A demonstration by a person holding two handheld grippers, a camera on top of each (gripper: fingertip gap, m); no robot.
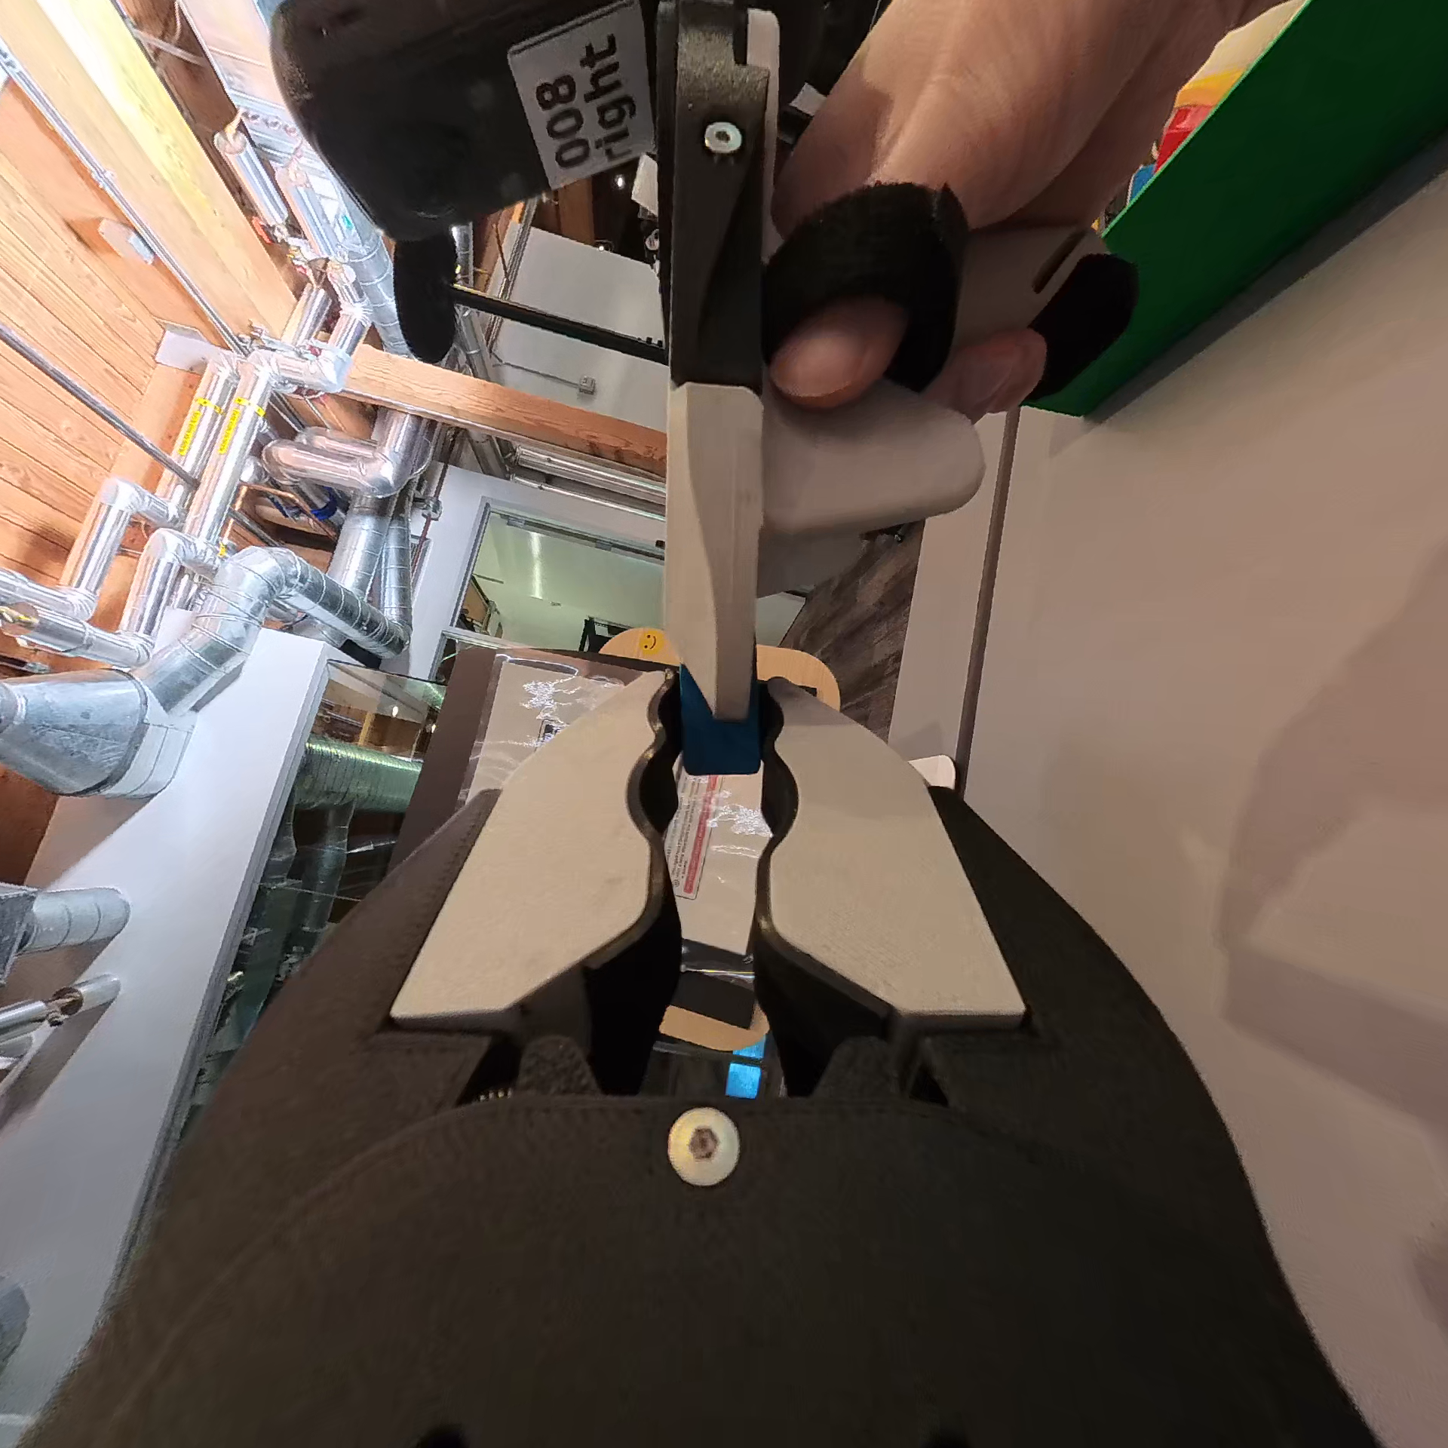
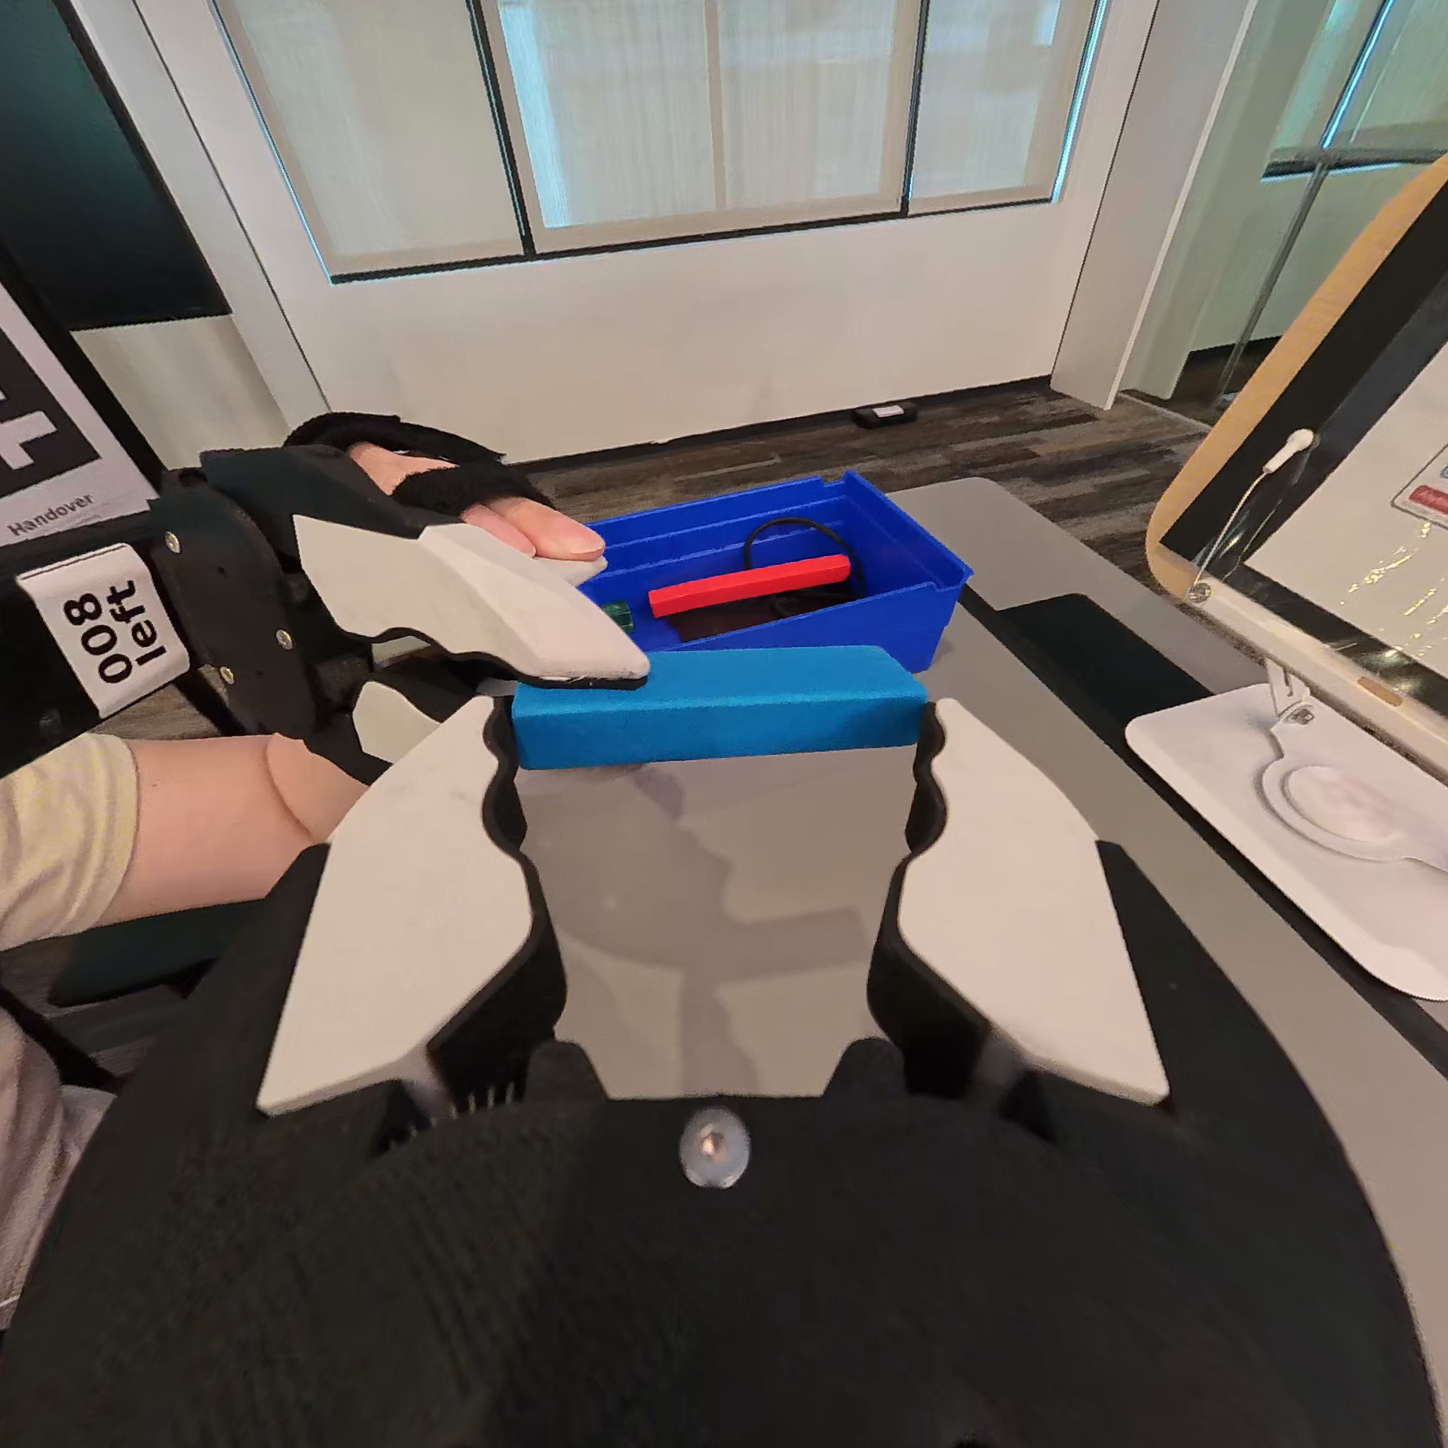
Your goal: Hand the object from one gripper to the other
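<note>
Surface: glossy grey tabletop [image 2: 705, 901], shadowed.
Object: flat blue rectangular foam block [image 2: 717, 705], held above it.
Left gripper [image 1: 717, 733]: jaws clamped on block's left end.
Right gripper [image 2: 717, 748]: jaws at block's two ends, seemingly touching.
Far: blue plastic bin [image 2: 909, 595] holding red bar [image 2: 748, 584].
Room: white wall, frosted windows [image 2: 619, 110].

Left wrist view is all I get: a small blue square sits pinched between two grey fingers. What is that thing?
Observer: The right wrist view shows it side-on. It is a long blue block, and you see only its end.
Operator: And the grey blade above it?
Observer: That is one finger of the right hand-held gripper. Its two fingers stand wide apart, one at each end of the block. I cannot tell whether they press on it.
Operator: Is anything behind the block?
Observer: A blue bin, with a red bar lying in it.
</note>
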